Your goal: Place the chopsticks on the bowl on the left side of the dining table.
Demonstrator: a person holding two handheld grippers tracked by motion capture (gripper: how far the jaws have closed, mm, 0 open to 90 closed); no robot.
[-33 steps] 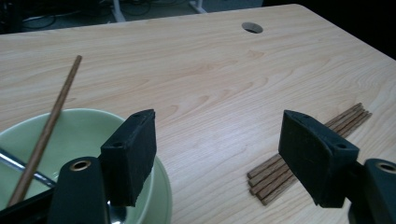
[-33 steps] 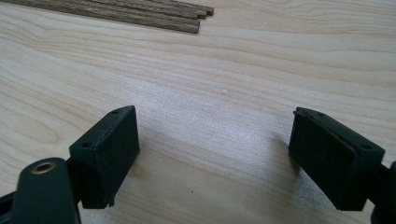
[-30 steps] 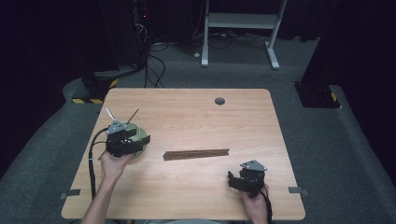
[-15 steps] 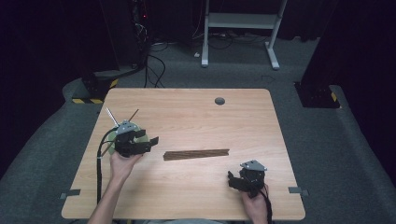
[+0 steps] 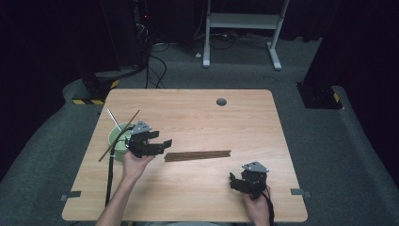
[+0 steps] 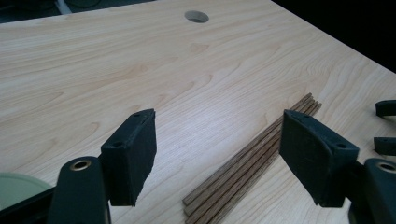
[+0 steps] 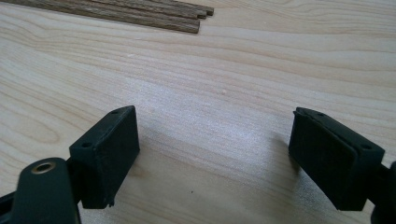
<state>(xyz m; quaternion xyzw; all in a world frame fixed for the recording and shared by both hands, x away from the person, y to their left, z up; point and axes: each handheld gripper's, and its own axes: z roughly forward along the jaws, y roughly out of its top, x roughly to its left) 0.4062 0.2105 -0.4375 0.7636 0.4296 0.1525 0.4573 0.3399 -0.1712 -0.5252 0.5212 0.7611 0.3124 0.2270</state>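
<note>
Wooden table [image 5: 197, 188], light grain, round hole [image 5: 221, 101] near far edge. Green cup [image 5: 116, 139] at left, holding two sticks, possibly more. Bundle of brown sticks [image 5: 197, 156] flat at centre. Left gripper [image 5: 162, 146] beside bundle's left end, jaws wide apart, empty. Right gripper [image 5: 234, 181] near front right, jaws apart, empty.

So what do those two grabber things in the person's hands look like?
Both are black. The left gripper and right gripper each carry a grey three-cornered plate on top and trail a black cable. Up close, each has two chunky black pads with small screw holes, plus a brass-coloured ring on the arm behind. The person's forearms are bare, with no sleeves.
</note>
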